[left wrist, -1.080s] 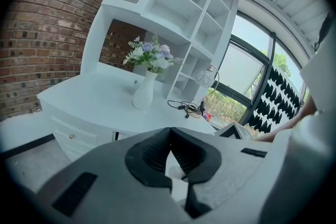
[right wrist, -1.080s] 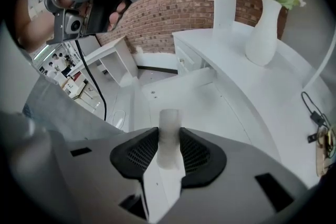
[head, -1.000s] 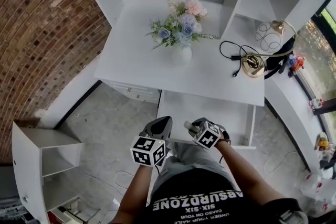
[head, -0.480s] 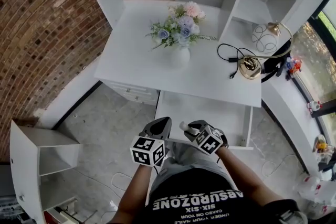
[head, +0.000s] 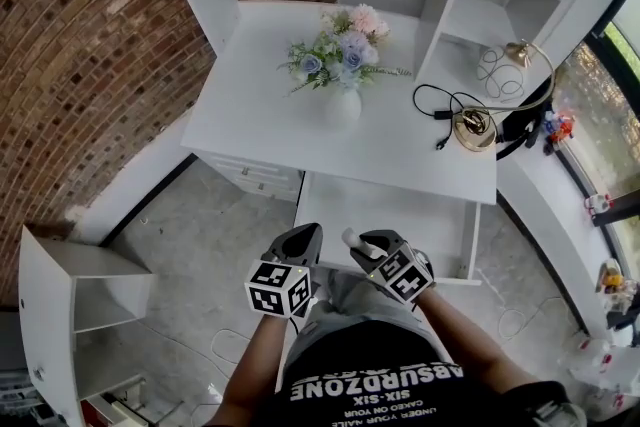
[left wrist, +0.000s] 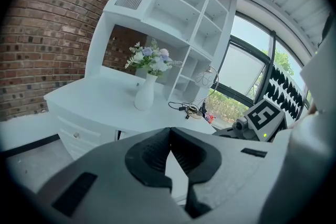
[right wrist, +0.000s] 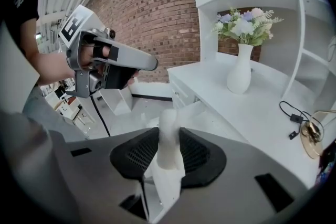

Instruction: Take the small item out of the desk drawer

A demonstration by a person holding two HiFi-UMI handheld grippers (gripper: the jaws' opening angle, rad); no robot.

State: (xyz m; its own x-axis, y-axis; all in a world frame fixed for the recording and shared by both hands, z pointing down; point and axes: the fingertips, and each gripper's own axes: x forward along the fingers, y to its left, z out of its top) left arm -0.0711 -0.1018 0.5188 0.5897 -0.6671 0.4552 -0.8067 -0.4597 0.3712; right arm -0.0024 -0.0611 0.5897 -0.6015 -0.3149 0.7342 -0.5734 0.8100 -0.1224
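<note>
The white desk's drawer (head: 470, 237) is pulled out below the desk top. Above its near edge, my right gripper (head: 357, 242) is shut on a small white cylindrical item (head: 349, 237). In the right gripper view the item (right wrist: 167, 126) stands upright between the two dark pads (right wrist: 137, 153), with the open drawer (right wrist: 193, 108) behind it. My left gripper (head: 303, 237) hovers just left of the right one, over the drawer's front left corner. In the left gripper view its jaws (left wrist: 169, 132) meet at the tips with nothing between them.
A white vase of flowers (head: 343, 105) stands mid-desk. A gold lamp (head: 478, 125) with a black cable (head: 440, 105) sits at the right by the shelf unit (head: 480, 5). A low white cabinet (head: 80, 300) stands on the floor at left, by the brick wall (head: 90, 45).
My right gripper has drawn slightly back toward the person with the white item still in it. The left gripper has barely moved.
</note>
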